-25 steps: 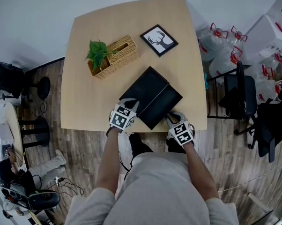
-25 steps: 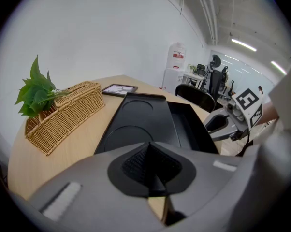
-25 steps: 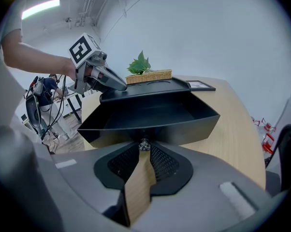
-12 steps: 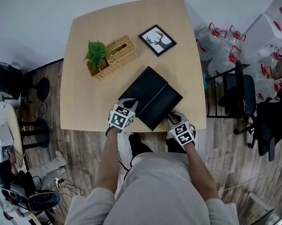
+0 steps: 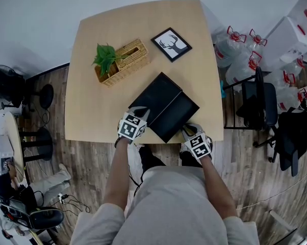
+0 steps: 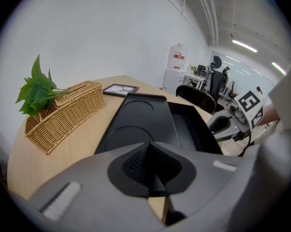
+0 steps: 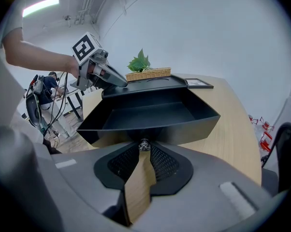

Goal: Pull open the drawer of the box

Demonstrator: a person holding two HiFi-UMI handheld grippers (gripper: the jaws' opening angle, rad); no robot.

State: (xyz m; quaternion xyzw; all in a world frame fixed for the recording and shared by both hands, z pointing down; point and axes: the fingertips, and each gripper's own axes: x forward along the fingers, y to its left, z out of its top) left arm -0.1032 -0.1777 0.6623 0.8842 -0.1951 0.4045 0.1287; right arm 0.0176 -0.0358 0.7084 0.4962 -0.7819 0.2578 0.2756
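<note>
A black box (image 5: pixel 156 98) lies slantwise near the table's front edge, its drawer (image 5: pixel 180 117) slid partway out toward me. In the right gripper view the drawer (image 7: pixel 150 115) stands open and empty. A small silver knob (image 7: pixel 144 144) on its front sits between the pads of my right gripper (image 7: pixel 144 151), which is shut on it. That right gripper (image 5: pixel 188 128) is at the drawer's near corner. My left gripper (image 5: pixel 142 112) is shut, and its tip rests against the box's left near corner. The box lid (image 6: pixel 136 122) fills the left gripper view beyond the left gripper (image 6: pixel 152 178).
A wicker basket (image 5: pixel 124 61) with a green plant (image 5: pixel 106 55) stands behind the box on the wooden table (image 5: pixel 92 111). A framed deer picture (image 5: pixel 172 43) lies at the back right. An office chair (image 5: pixel 258 103) and water bottles (image 5: pixel 240 50) stand right of the table.
Almost nothing: the right gripper and the drawer have crept very slightly toward the table's front edge. The left gripper has stayed on the box.
</note>
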